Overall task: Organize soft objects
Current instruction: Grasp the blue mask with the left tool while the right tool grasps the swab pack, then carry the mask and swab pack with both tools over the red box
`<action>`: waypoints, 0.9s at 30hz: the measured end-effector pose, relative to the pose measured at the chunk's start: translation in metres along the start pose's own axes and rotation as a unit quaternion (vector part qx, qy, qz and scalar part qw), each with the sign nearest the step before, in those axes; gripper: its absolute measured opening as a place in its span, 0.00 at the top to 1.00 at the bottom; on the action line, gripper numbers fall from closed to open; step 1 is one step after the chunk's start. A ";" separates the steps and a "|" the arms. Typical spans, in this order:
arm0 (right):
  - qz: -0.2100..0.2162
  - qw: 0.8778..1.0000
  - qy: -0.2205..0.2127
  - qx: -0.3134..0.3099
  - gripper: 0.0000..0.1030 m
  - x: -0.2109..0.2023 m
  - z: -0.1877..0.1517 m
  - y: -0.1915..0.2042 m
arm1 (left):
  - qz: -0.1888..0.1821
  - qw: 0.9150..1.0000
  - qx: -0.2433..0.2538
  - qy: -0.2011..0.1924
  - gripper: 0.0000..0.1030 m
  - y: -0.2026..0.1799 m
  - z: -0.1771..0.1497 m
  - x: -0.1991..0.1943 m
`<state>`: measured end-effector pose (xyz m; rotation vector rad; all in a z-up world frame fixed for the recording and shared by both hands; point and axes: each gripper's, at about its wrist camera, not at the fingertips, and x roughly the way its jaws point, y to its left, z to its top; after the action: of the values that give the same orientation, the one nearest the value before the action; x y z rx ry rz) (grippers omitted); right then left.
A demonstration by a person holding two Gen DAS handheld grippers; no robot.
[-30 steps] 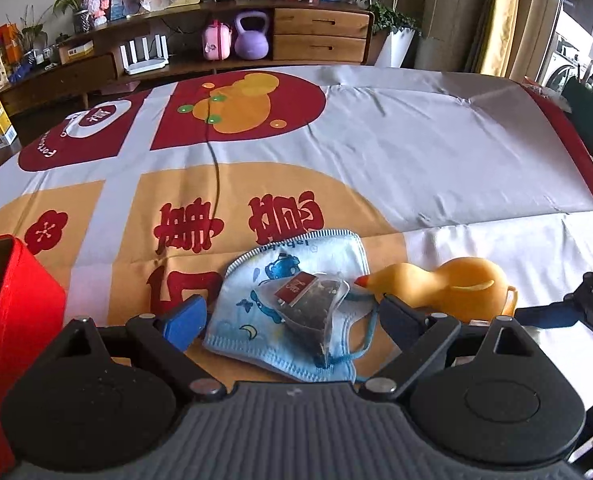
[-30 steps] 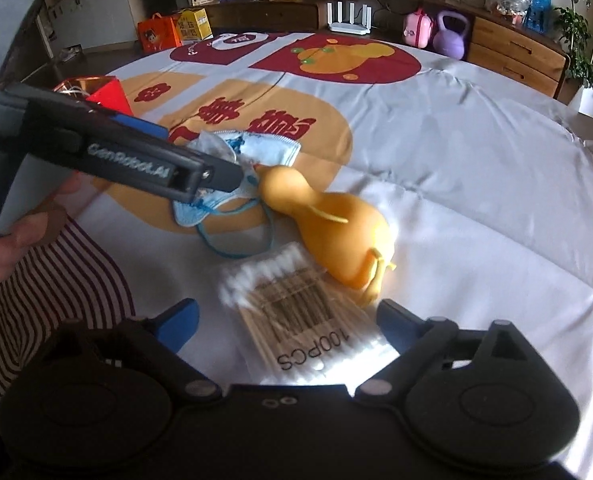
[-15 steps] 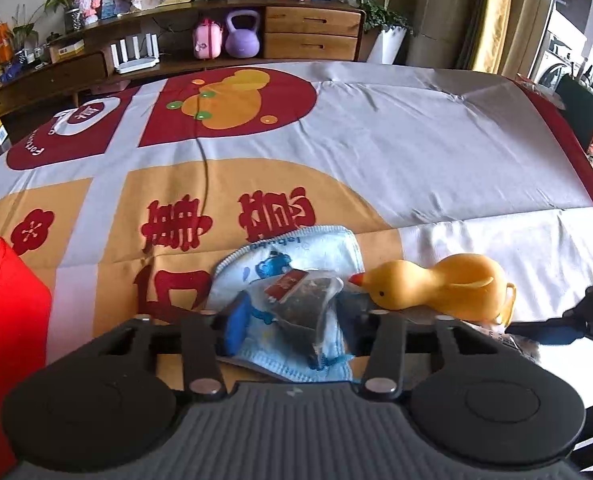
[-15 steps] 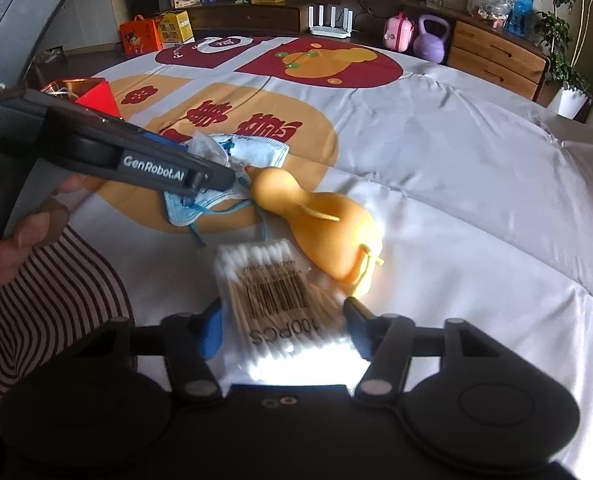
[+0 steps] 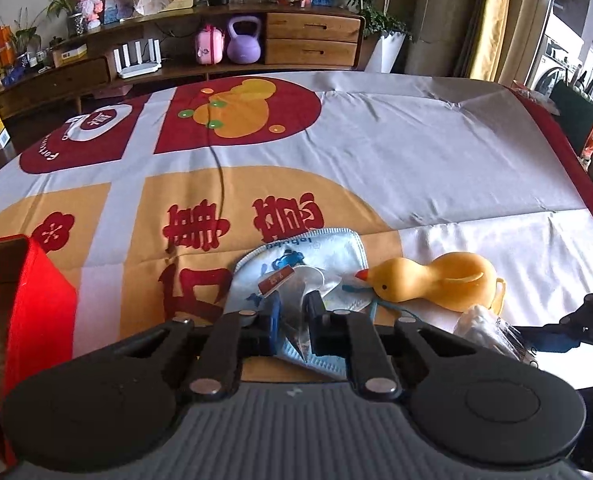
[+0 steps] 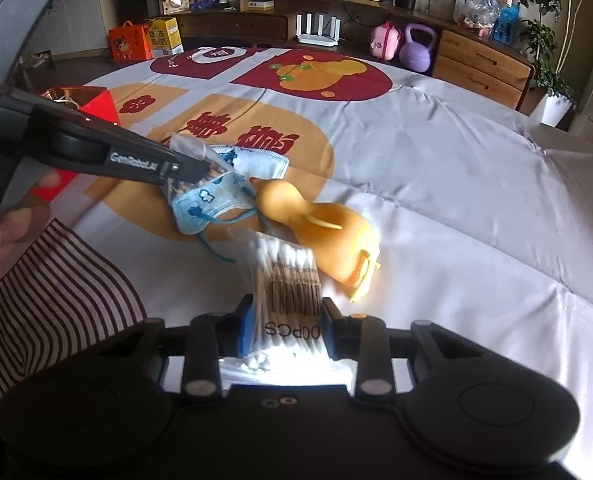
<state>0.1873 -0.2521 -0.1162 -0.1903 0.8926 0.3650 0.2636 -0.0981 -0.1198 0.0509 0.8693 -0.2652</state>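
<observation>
Both claws are biting at once! The left gripper [image 5: 294, 314] pinches the clear sachet [image 5: 296, 280] lying on the blue mask [image 5: 320, 248], mid-tablecloth [image 5: 436, 168] near its front edge. The right gripper [image 6: 286, 320] squeezes the cotton swab pack [image 6: 286, 276]. Risk: a mask loop snags the yellow duck [image 5: 436, 280], or the slick sachet slips free.

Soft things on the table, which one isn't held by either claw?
The yellow rubber duck; the left claw pinches the face mask, the right claw the cotton swabs.

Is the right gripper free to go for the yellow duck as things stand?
Probably not: the right gripper is shut on the cotton swab pack. The yellow duck lies uncovered just beyond.
</observation>
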 end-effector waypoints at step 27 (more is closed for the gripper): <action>0.043 0.996 -0.069 -0.037 0.68 -0.094 0.040 0.095 | 0.019 0.998 -0.054 -0.041 0.87 0.060 -0.009 -0.138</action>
<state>0.1255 -0.1739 -0.0185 -0.1924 0.7532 0.4855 0.1875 -0.0101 -0.0245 -0.0432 0.7989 -0.1824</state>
